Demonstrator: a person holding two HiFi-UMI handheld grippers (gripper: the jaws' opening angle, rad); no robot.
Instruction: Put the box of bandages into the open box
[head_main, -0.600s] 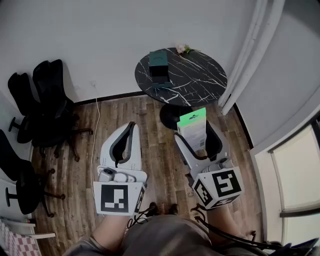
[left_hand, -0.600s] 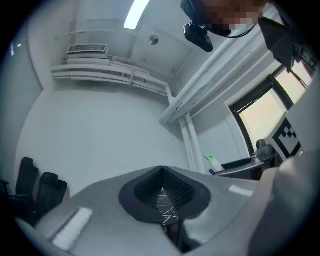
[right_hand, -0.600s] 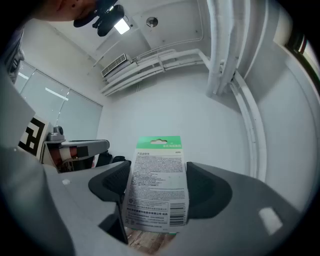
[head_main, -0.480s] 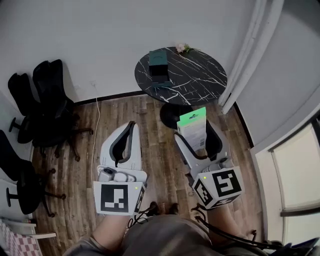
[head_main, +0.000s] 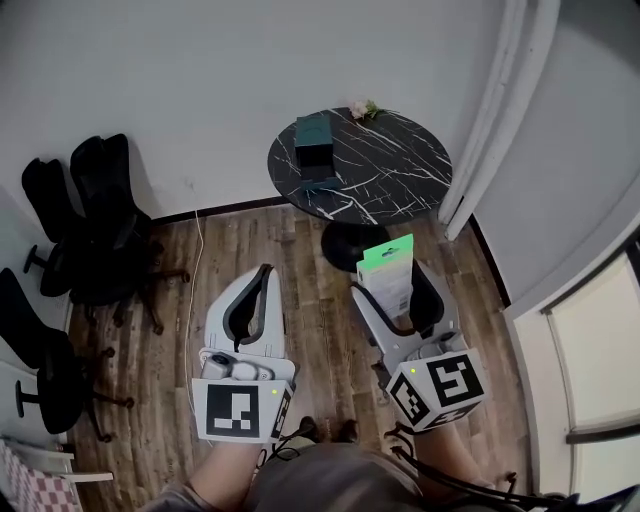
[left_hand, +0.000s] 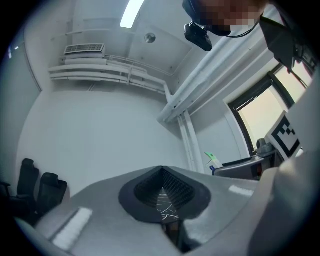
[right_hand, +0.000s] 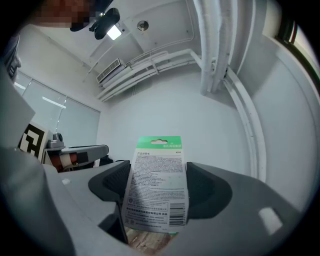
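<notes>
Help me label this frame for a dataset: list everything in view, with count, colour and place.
Round marble-patterned table: one, black with white veins, ahead of both grippers.
Open cardboard box: one, dark teal, on the table's left part.
Small flower sprig: one, pale pink, at the table's far edge.
Office chairs: three, black, at the left.
Thin cable: one, white, running over the wooden floor.
Flat box of bandages: one, white with a green top, upright in the right gripper's jaws.
Left gripper: one, white, jaws shut, empty.
Right gripper: one, white, jaws shut on the box of bandages.
</notes>
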